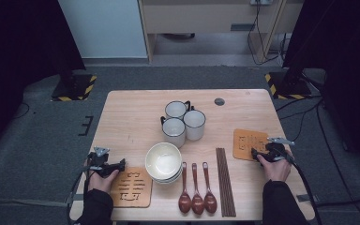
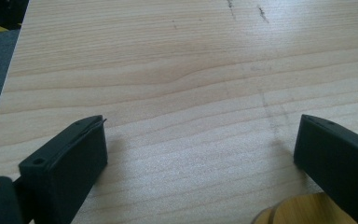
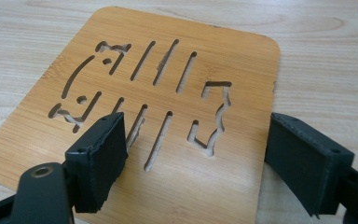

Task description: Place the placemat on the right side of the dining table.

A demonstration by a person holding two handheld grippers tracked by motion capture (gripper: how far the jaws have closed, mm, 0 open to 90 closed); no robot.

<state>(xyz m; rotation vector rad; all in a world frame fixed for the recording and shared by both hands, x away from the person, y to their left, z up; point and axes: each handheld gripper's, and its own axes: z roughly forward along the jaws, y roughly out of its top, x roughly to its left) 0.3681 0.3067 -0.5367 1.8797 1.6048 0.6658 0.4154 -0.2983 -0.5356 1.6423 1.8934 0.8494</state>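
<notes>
Two bamboo trivets with cut-out patterns lie on the wooden table (image 1: 131,117). One trivet (image 1: 132,187) is at the front left, the other trivet (image 1: 249,143) (image 3: 168,116) at the right. My left gripper (image 1: 115,166) (image 2: 200,149) rests low at the left trivet's far edge, open over bare wood. My right gripper (image 1: 258,153) (image 3: 196,158) sits open over the right trivet's near edge, nothing held. Stacked cream bowls (image 1: 163,162), three white mugs (image 1: 183,123), three brown spoons (image 1: 197,190) and dark chopsticks (image 1: 225,180) fill the middle.
Grey carpet surrounds the table. Two stand bases with yellow-black tape (image 1: 72,87) (image 1: 286,84) sit beyond the far corners. Cables (image 1: 318,126) trail on the floor at the right. A round trivet edge (image 2: 298,212) shows by the left gripper's right jaw.
</notes>
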